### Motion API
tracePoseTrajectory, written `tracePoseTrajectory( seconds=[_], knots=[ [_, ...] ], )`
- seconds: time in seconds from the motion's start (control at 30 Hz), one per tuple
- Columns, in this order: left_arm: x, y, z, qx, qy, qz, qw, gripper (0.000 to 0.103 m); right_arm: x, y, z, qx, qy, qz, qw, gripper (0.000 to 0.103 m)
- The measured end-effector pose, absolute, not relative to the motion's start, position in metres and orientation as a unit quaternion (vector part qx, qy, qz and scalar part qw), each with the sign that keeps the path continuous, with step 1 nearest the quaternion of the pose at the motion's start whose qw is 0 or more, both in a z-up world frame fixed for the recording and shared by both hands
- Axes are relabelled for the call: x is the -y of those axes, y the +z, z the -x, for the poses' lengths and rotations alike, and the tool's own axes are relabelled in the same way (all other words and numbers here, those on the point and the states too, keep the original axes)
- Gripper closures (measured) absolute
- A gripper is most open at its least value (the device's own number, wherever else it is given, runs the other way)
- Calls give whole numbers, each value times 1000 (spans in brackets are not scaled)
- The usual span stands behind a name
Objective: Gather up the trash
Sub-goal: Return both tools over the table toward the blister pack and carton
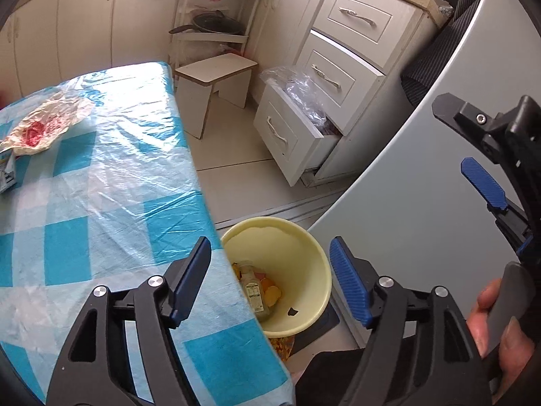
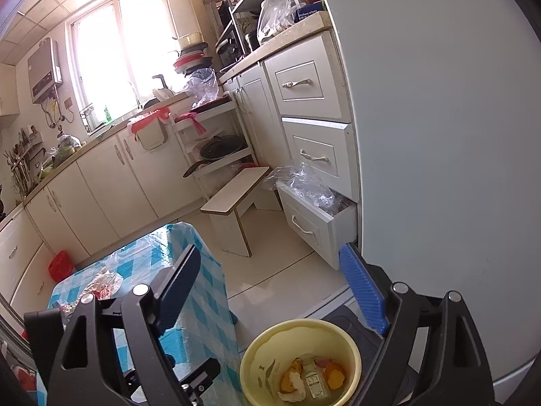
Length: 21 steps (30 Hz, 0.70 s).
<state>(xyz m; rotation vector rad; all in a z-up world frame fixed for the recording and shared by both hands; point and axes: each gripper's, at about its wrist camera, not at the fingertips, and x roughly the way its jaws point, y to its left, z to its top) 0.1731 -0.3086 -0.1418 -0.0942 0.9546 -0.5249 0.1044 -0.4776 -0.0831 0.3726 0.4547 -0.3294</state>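
Observation:
A pale yellow bin stands on the floor beside the table's edge. Inside lie a small clear bottle and orange peels. My left gripper hangs open above the bin with nothing between its fingers. My right gripper is off to the right, open and empty. In the right wrist view the right gripper is open above the bin, where the bottle and peels show. A crumpled wrapper with red marks and a small carton lie on the blue checked table.
A grey fridge door rises right beside the bin. The lowest drawer stands pulled out with clear plastic bags in it. A white stool sits on the floor behind the table. A hand holds the right gripper's handle.

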Motion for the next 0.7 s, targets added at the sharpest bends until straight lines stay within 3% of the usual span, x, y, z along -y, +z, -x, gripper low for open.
tracePoseTrajectory(
  seconds=[0.27, 0.7],
  knots=[
    [242, -137, -155, -442, -185, 52, 876, 21, 453, -86, -117, -242, -127, -153, 949, 18],
    [137, -150, -148, -449, -101, 111, 881, 20, 390, -91, -139, -266, -61, -88, 958, 16]
  ],
)
